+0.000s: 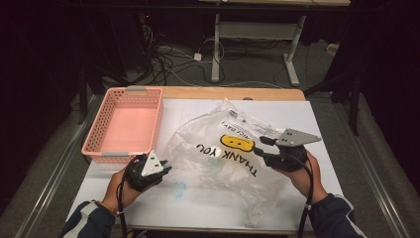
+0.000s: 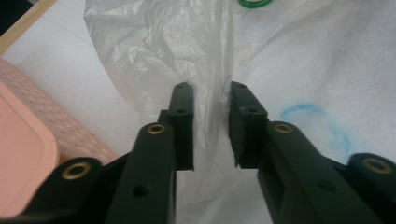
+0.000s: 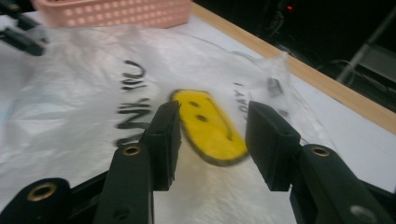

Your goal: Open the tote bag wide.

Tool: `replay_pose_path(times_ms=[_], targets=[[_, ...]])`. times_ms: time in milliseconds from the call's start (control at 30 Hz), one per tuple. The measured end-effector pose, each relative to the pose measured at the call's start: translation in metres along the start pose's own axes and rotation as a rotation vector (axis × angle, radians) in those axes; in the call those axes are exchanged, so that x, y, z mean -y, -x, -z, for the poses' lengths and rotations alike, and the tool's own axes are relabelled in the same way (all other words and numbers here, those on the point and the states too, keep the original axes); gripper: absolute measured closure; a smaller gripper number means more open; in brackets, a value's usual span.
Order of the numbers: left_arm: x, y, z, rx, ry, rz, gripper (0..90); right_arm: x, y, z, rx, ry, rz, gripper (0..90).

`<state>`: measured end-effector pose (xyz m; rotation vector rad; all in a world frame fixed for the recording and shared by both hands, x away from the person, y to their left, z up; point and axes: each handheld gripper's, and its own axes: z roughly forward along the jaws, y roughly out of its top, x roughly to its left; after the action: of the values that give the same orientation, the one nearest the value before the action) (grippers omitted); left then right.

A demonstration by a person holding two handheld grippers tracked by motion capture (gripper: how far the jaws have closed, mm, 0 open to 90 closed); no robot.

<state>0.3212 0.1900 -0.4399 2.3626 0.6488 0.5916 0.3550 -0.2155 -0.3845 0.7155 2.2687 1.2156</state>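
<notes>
The wooden bench (image 1: 277,93) with its white cover lies under both hands. Spread across it, between the two tongs, is a crumpled clear plastic bag (image 1: 218,163) printed with "THANK YOU" and a yellow smiley face (image 3: 210,126). Beyond the left tongs, just beside them, sits a pink perforated plastic basket (image 1: 126,124). The left tongs (image 1: 161,166) are at the bag's near-left edge: a fold of the film (image 2: 212,116) stands up between the jaws, which are narrowly parted, and I cannot tell whether the pads press it. The right tongs (image 1: 262,146) hang over the smiley print, jaws parted and holding nothing. A faint blue ring mark (image 2: 317,123) lies right of the left tongs.
</notes>
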Motion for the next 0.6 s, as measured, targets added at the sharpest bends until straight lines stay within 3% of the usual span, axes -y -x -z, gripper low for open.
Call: replay_pose_path(times_ms=[67,200,300,367,600], targets=[[0.000,0.000,0.000,0.003,0.000,-0.003,75.1,0.000,0.000,-0.002,0.019,-0.004,0.002,53.5],[0.000,0.001,0.001,0.012,0.004,-0.003,77.3,0.008,0.013,-0.001,0.066,-0.013,-0.064,52.5],[0.000,0.000,0.001,0.017,0.002,-0.006,77.2,0.012,0.021,-0.001,0.118,-0.028,-0.074,52.1],[-0.001,0.001,0.001,0.022,0.001,-0.008,77.3,0.015,0.026,-0.001,0.119,-0.029,-0.097,51.9],[0.000,0.001,0.002,0.017,0.002,-0.008,77.2,0.016,0.028,-0.001,0.126,-0.042,-0.102,51.5]])
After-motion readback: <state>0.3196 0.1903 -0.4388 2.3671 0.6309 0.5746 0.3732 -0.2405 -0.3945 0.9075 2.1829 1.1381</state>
